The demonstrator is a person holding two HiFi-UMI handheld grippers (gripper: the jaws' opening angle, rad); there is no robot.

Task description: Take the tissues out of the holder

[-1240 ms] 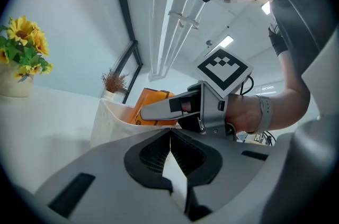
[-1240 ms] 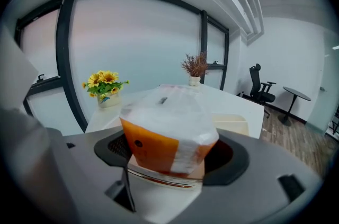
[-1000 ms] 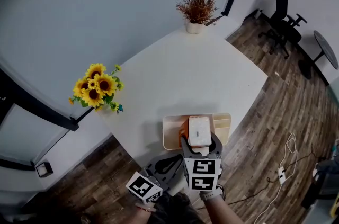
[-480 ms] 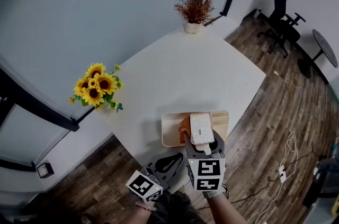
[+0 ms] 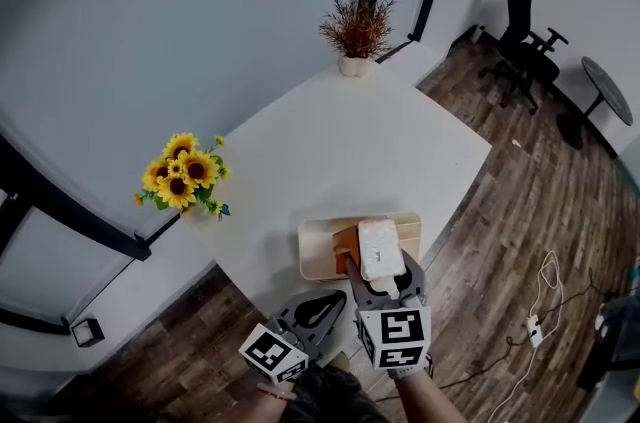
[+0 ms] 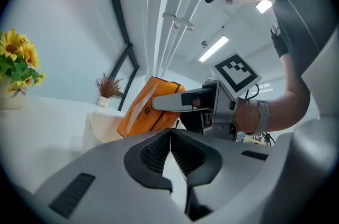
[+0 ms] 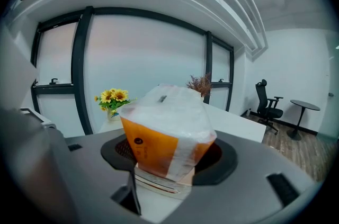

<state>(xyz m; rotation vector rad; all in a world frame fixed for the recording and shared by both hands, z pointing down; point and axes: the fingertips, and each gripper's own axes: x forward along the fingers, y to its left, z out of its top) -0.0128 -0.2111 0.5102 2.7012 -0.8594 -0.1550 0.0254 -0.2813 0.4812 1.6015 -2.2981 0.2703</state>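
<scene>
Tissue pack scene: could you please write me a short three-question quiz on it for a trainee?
1. True or false: the right tongs grip the tissue pack.
2. The left tongs are: A open; B shut, empty; C shut on the pack.
3. Fill in: near the table's left corner stand yellow ___.
Key: 1 true; 2 B; 3 sunflowers.

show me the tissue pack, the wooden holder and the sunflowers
tissue pack [image 7: 153,150], right gripper view, its orange side
wooden holder [image 5: 317,258], head view, bare left part
sunflowers [image 5: 183,173], head view, middle of the blooms
</scene>
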